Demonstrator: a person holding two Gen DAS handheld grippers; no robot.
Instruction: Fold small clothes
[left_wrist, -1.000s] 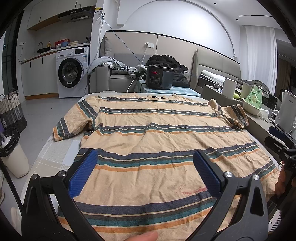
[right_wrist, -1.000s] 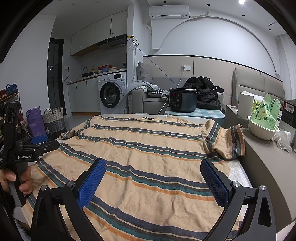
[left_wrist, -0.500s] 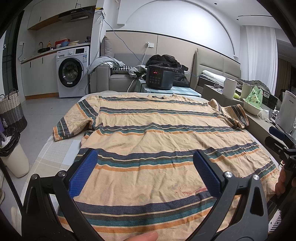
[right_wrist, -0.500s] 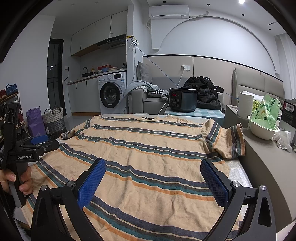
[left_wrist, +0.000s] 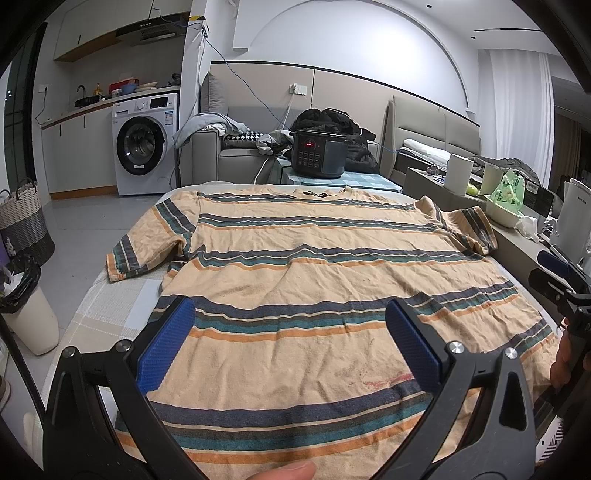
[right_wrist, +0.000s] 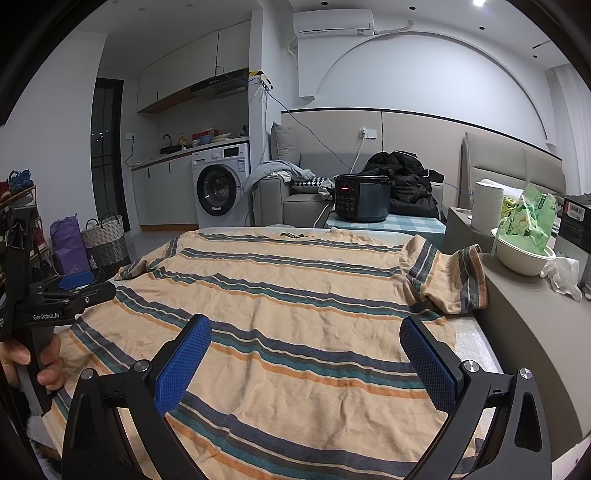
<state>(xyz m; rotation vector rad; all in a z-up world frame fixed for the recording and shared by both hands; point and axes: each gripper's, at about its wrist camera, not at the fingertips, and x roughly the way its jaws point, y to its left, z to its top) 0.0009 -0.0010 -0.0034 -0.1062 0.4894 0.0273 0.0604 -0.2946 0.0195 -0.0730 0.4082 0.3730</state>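
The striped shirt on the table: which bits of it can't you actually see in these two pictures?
- Near hem of the striped shirt: in the left wrist view, covered by the left gripper frame and cut off by the bottom edge.
- Near hem in the right wrist view: behind the right gripper frame.
- Neck label: too small to read.
- Underside of the shirt: hidden against the table.

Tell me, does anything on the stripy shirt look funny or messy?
Yes. The striped T-shirt has a reddish smear near its hem, like a stain, and its right sleeve is bunched against the side counter.
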